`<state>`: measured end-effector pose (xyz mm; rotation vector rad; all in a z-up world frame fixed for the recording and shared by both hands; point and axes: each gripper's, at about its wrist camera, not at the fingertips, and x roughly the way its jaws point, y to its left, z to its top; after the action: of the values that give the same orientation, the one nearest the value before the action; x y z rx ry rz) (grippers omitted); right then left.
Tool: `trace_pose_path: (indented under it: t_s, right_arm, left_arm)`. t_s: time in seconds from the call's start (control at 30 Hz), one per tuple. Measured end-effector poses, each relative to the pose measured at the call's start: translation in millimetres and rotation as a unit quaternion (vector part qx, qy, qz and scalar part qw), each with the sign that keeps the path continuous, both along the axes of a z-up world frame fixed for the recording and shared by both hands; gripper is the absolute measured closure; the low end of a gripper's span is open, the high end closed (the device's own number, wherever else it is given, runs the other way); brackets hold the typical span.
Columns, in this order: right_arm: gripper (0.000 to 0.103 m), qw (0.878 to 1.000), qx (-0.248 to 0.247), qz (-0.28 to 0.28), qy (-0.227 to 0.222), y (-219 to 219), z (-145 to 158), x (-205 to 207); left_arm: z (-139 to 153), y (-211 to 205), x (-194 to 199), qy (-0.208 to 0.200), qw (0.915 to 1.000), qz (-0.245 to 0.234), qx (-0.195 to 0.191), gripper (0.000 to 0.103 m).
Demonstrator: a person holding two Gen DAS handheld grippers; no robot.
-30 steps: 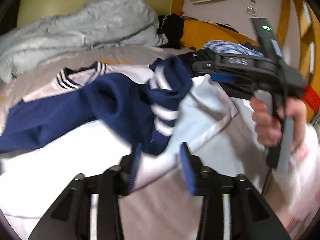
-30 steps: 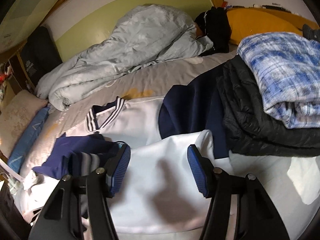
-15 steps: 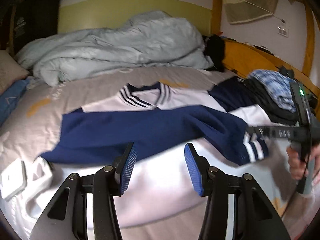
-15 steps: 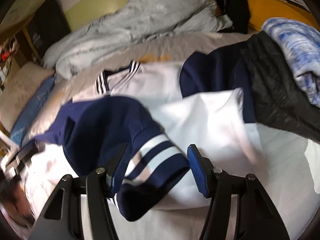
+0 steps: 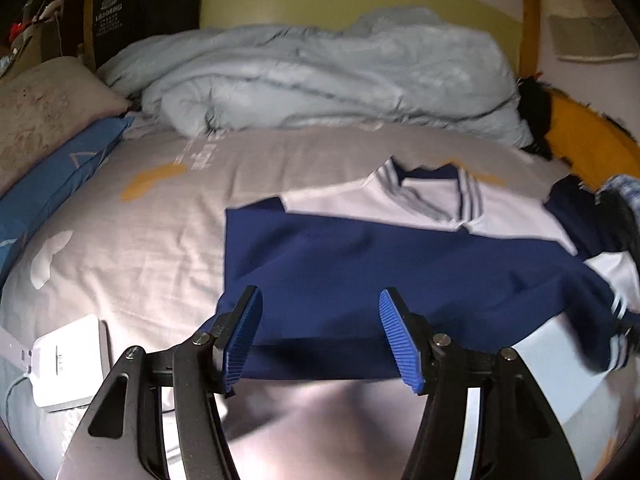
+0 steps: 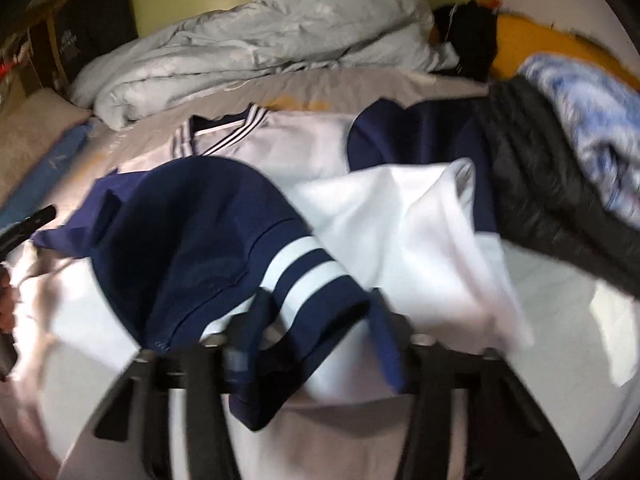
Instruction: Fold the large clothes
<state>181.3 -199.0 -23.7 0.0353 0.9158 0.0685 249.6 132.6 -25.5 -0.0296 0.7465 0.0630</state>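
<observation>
The right gripper (image 6: 316,336) is closing around the striped navy cuff (image 6: 308,272) lying between its jaws; the left gripper (image 5: 320,340), empty, is opening. The navy-and-white jacket (image 5: 400,256) lies spread on the grey bed (image 5: 152,216), sleeve folded across its chest.

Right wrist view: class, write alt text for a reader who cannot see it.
The right gripper is closing around the navy, white-striped cuff of a navy-and-white jacket spread on a bed; blur hides whether it grips yet. A pale crumpled duvet lies behind, and folded clothes are stacked at right.
</observation>
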Motion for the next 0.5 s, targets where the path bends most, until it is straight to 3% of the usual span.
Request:
trace_pose_path:
  t_s: [0.03, 0.07, 0.2, 0.27, 0.33, 0.43, 0.5]
  right_arm:
    - [0.094, 1.000, 0.006, 0.007, -0.003, 1.0, 2.0, 3.0]
    - [0.094, 1.000, 0.009, 0.014, -0.005, 3.2, 6.6, 9.2]
    - [0.094, 0.994, -0.099, 0.027, -0.045, 27.0, 33.1, 46.4]
    - [0.094, 0.990, -0.124, 0.031, -0.063, 36.3, 48.3, 69.3]
    - [0.094, 0.988, -0.123, 0.031, -0.086, 41.1, 70.3, 91.5]
    - [0.094, 0.984, -0.116, 0.026, -0.134, 48.5, 105.6, 110.6]
    - [0.094, 0.983, -0.115, 0.012, -0.142, 50.8, 117.3, 123.1]
  left_arm:
    - [-4.2, 3.7, 2.7, 0.006, 0.9999, 0.009, 0.007, 0.043]
    - [-8.1, 7.7, 5.5, 0.014, 0.9997, 0.018, 0.010, 0.043]
    - [-34.9, 19.5, 20.5, 0.076, 0.9963, 0.041, 0.004, 0.041]
    - [-45.1, 16.6, 22.8, 0.090, 0.9947, 0.043, 0.025, 0.040]
    - [-48.7, 9.6, 24.1, 0.095, 0.9926, 0.046, 0.060, 0.038]
    - [-49.7, 14.6, 25.5, 0.095, 0.9901, 0.078, 0.069, 0.038]
    - [-50.1, 25.0, 26.5, 0.091, 0.9875, 0.105, 0.074, 0.038]
